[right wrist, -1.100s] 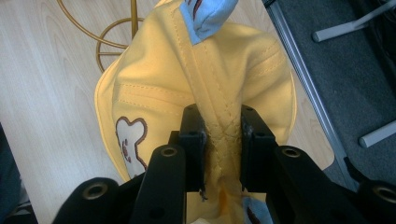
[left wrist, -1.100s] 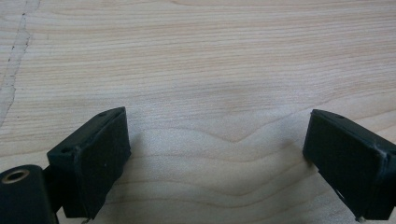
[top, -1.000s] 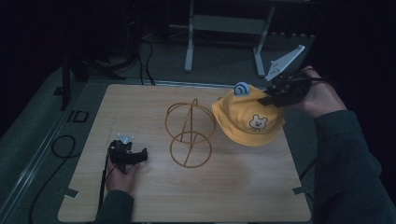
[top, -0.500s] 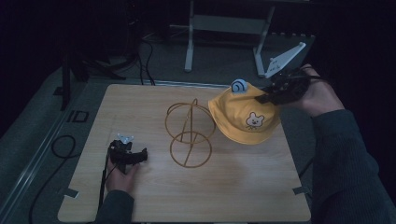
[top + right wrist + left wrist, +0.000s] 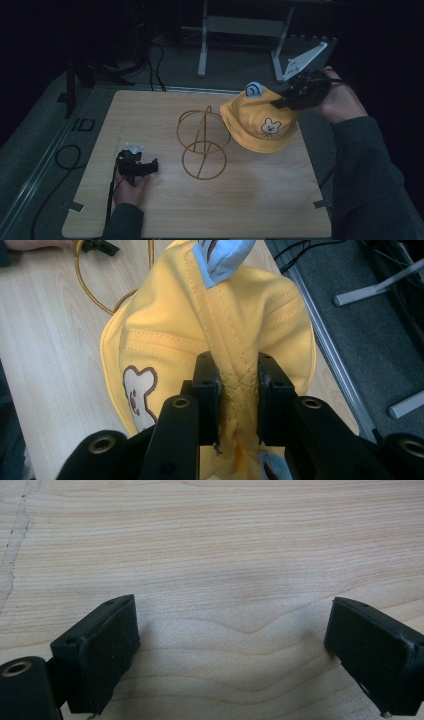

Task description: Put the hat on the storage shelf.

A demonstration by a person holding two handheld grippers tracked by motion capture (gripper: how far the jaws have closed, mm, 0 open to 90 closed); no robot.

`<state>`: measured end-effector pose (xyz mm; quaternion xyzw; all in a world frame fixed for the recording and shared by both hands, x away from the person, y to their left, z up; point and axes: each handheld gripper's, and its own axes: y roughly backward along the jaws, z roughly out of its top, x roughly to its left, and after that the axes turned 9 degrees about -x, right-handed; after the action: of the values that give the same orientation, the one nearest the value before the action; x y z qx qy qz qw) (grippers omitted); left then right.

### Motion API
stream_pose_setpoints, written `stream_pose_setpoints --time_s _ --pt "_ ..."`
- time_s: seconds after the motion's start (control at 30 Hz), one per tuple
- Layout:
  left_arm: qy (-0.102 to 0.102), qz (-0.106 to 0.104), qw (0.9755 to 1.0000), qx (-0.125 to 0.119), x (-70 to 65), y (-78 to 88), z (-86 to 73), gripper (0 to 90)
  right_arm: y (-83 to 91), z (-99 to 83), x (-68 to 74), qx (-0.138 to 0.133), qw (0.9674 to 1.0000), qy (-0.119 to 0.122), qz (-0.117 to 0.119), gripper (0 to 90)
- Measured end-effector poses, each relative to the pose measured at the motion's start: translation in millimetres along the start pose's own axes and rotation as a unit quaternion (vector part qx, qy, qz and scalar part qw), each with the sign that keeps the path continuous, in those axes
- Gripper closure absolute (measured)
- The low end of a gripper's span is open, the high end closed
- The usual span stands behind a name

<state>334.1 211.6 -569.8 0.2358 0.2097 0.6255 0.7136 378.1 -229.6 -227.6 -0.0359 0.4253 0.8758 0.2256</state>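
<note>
While our right gripper pinches the crown fabric of the yellow hat, the hat hangs lifted above the far right part of the wooden table, tilted, with its bear face patch toward us. In the right gripper view the jaws stand narrow, clamped on a bunched seam of the hat, and a blue ear shows at the top. We see the hat's brim just beside the gold wire stand, right of it; whether they touch we cannot tell. The stand sits upright near the table's middle. Our left gripper rests low at the near left of the table, well apart from the hat. In the left gripper view its jaws stand wide with nothing between them, just bare wood.
</note>
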Motion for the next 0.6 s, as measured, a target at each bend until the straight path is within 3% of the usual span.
stream_pose_setpoints --time_s 0.6 --pt "0.000 0.000 1.0000 0.000 -0.1 -0.1 0.0 7.2 -3.2 20.2 3.3 -0.009 0.9999 0.013 -0.004 74.5"
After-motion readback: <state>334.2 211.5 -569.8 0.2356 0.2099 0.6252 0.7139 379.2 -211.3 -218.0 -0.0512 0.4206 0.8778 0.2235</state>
